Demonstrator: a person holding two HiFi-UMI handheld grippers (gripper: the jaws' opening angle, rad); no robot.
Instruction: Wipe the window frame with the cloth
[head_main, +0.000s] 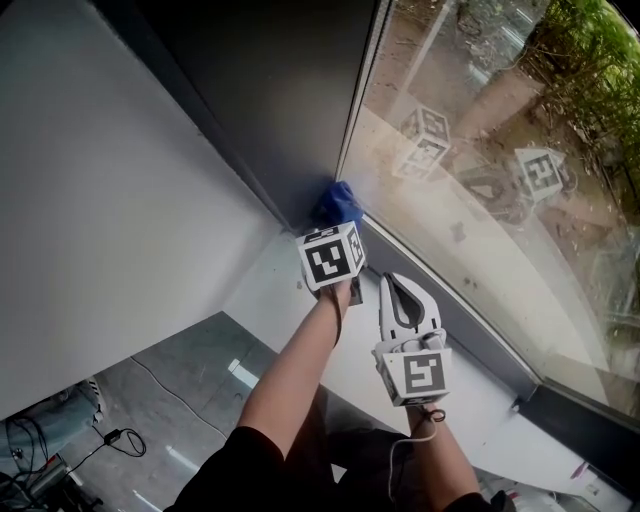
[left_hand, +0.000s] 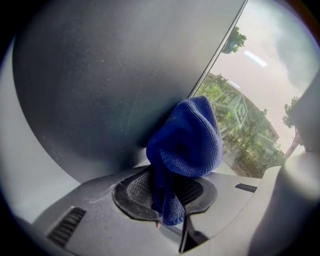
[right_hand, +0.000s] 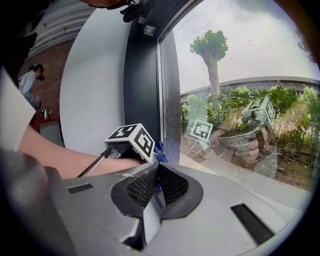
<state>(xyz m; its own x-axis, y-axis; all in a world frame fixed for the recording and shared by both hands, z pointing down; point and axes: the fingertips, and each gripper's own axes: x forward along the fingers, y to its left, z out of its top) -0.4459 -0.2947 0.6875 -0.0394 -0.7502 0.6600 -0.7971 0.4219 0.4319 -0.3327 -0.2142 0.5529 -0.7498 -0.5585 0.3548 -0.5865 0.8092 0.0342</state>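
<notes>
White sill (head_main: 265, 292) runs under window; blue cloth (head_main: 338, 203) at far corner, against dark window frame (head_main: 280, 110).

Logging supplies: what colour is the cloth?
Blue; the cloth shows best in the left gripper view.

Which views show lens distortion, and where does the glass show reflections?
Head view: ghost reflections overlay the window glass. Left gripper view: fisheye vignette darkens the corners; the cloth is sharp. Right gripper view: the window frame bows; reflections on the pane too.
</notes>
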